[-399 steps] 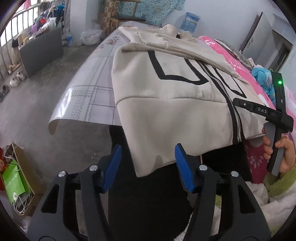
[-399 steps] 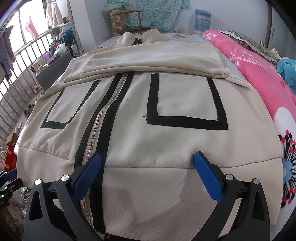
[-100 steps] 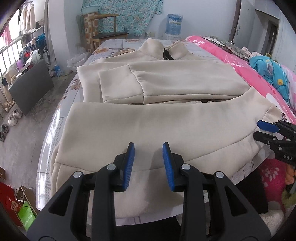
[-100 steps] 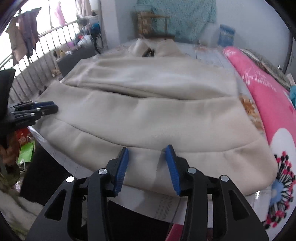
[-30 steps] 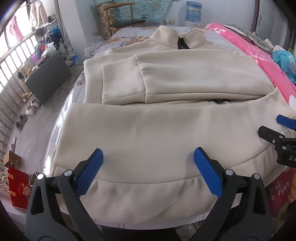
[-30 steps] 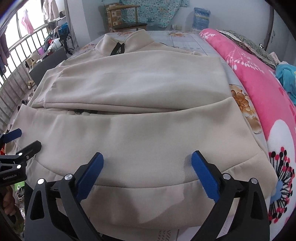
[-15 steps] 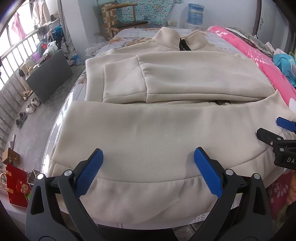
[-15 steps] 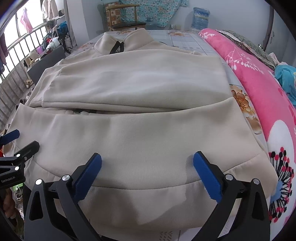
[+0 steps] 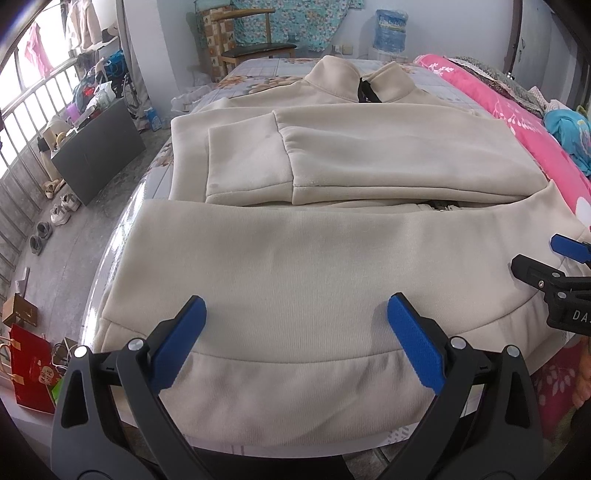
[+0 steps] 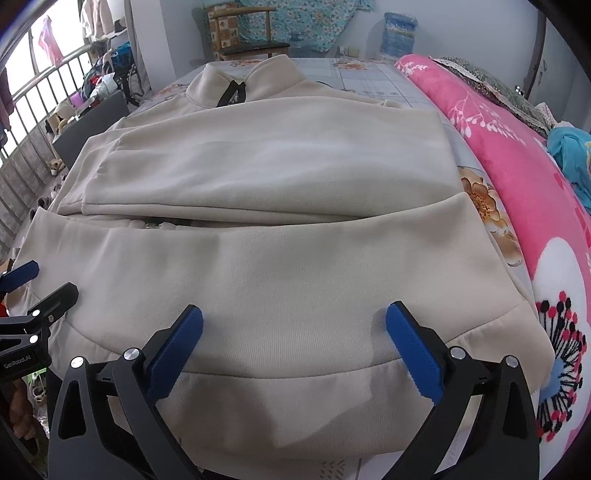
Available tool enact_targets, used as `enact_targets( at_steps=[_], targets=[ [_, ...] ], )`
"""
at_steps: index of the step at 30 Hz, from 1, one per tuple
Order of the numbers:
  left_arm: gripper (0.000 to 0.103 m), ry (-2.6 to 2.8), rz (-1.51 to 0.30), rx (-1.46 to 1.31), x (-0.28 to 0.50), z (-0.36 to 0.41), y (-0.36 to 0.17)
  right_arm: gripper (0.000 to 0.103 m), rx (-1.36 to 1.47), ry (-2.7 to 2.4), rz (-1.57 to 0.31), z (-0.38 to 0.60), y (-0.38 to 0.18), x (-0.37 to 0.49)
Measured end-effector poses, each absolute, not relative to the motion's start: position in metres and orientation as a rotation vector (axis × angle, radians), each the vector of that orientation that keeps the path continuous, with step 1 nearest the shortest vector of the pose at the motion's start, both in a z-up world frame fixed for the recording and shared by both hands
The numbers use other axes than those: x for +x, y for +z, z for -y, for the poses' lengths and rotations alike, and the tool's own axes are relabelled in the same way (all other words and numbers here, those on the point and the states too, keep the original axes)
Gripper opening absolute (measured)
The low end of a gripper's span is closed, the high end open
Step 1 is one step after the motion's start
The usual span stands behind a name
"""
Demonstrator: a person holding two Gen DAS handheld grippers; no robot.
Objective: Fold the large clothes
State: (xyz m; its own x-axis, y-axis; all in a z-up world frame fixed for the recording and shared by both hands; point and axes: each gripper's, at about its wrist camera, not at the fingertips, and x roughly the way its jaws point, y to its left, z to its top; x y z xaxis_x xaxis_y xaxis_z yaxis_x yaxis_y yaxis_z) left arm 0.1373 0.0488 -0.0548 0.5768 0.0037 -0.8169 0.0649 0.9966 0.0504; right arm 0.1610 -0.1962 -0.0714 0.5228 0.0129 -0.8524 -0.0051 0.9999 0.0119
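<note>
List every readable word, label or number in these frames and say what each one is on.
"DA", cut off by the frame edge: on the right gripper, seen from the left wrist.
"CenRobot.AI": on the left gripper, seen from the right wrist.
Red bag on the floor: it has a print, too small to read.
Water jug: label too blurred to read.
Jacket: no text visible.

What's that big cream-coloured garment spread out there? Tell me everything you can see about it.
The beige jacket looks like thick, soft fleece with a stand-up collar and a dark zipper. It lies flat on a floral-covered table, sleeves folded across the chest and the bottom part doubled up over them, its ribbed hem band showing nearest the cameras. A pink quilt lies alongside. Both grippers hover at the near fold, jaws wide open, holding nothing.
</note>
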Motion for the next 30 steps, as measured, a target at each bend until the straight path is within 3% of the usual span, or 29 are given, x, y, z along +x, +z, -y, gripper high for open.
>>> enact_targets(
  at_steps=[20, 24, 30],
  targets=[
    [0.095, -0.068, -0.939, 0.093, 0.138, -0.053, -0.048, 0.097, -0.003, 0.028, -1.038, 0.196, -0.072, 0.162],
    [0.095, -0.095, -0.817, 0.117, 0.139, -0.065, -0.011, 0.097, 0.032, 0.064, -1.098, 0.202, -0.063, 0.17],
    [0.095, -0.156, -0.678, 0.105, 0.183, -0.084, 0.065, 0.097, 0.03, 0.17, -0.971, 0.204, 0.004, 0.191]
  ],
)
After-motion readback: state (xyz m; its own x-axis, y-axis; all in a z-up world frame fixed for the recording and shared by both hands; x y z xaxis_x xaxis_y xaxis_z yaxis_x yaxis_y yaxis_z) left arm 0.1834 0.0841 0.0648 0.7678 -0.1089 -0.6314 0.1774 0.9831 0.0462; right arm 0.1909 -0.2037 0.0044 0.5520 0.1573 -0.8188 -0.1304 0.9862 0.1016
